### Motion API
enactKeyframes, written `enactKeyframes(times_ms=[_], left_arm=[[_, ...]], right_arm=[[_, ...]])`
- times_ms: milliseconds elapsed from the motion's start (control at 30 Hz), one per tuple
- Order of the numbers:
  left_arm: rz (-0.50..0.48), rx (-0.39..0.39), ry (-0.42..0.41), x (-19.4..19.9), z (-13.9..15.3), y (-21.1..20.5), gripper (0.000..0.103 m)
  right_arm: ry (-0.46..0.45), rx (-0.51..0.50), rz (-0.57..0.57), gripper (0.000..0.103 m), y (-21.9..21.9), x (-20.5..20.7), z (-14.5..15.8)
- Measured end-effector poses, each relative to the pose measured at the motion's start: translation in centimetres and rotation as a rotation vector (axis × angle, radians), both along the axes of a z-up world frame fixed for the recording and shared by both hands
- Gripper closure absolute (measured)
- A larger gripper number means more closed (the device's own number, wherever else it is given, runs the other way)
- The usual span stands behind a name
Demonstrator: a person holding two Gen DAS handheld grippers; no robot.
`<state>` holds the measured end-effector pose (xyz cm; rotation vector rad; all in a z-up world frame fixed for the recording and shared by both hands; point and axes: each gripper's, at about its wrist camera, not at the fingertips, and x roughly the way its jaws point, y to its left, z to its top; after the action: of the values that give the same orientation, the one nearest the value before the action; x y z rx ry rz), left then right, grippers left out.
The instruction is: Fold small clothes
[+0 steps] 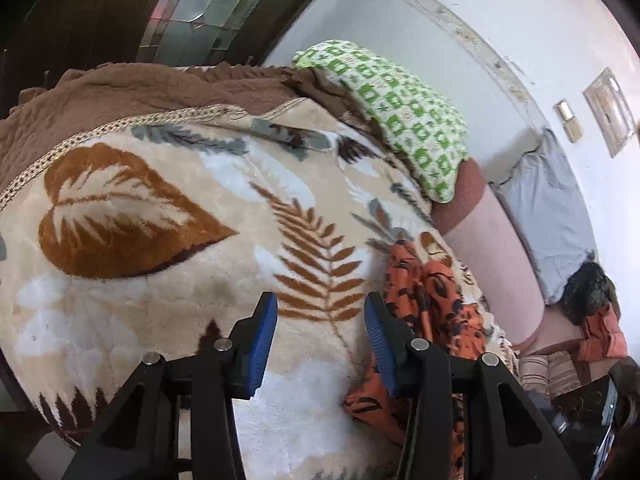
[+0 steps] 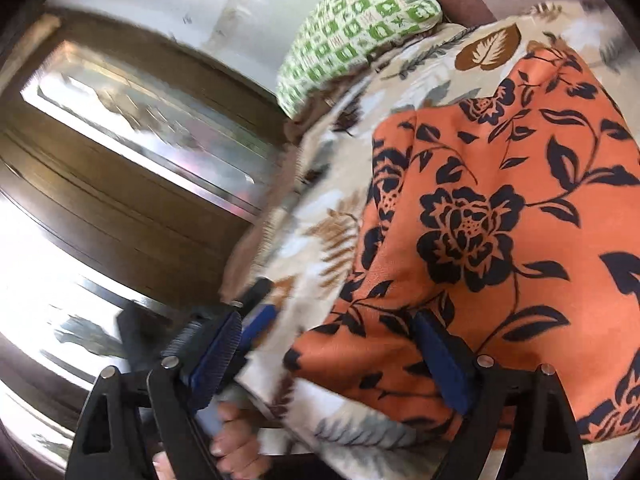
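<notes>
An orange garment (image 2: 480, 220) with a dark navy flower print lies spread on a cream blanket (image 1: 180, 300) patterned with leaves. My right gripper (image 2: 328, 320) is open wide over the garment's near left corner, and the cloth edge lies between the jaws without being pinched. In the left wrist view the same orange garment (image 1: 432, 292) appears bunched at the right, partly hidden behind the right-hand finger. My left gripper (image 1: 321, 304) is open above bare blanket, beside the garment, with nothing between its pads. A hand (image 2: 236, 436) shows at the bottom of the right wrist view.
A green-and-white patterned pillow (image 1: 400, 108) rests at the far side of the blanket, with a brown cover (image 1: 120, 88) beside it. A pink mattress (image 1: 492, 248) and grey pillow (image 1: 552, 216) run along the white wall. A wooden door with glass panels (image 2: 140, 152) stands to the left.
</notes>
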<state>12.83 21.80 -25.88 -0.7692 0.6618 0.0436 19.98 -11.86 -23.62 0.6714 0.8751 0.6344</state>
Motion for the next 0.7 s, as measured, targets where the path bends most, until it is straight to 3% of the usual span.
enactKeyframes(times_ms=[100,167,267,367,467,600,667,700], left_arm=[[-0.088,-0.003,-0.062,0.1,0.9,-1.4,0.057],[-0.171,-0.009,-0.118,0.0,1.6,-2.8,0.056],[-0.352,-0.047,-0.197,0.1,2.6,-5.7,0.043],[-0.432,-0.007,-0.184,0.2,2.8,-8.0,0.043],[-0.513,0.054,-0.14,0.5,2.3,-10.2,0.043],[-0.465,0.21,0.056,2.4,-0.6,-10.6,0.044],[-0.436,0.196,0.125,3.7,-2.1,-10.0,0.05],[-0.427,0.197,0.12,4.0,-2.1,-9.8,0.05]], right_arm=[[-0.043,-0.005,-0.063,0.015,-2.4,0.2,1.1],[-0.078,-0.064,-0.134,0.034,-4.3,0.2,2.0],[-0.072,-0.153,-0.197,0.058,-6.1,1.0,2.3],[-0.063,-0.202,-0.259,0.062,-8.0,2.5,2.0],[-0.038,-0.226,-0.277,0.062,-9.4,4.7,1.4],[0.025,-0.256,-0.285,0.062,-9.8,9.5,-0.1],[0.081,-0.268,-0.296,0.063,-9.8,12.0,-1.6],[0.097,-0.265,-0.312,0.063,-10.0,13.2,-2.4]])
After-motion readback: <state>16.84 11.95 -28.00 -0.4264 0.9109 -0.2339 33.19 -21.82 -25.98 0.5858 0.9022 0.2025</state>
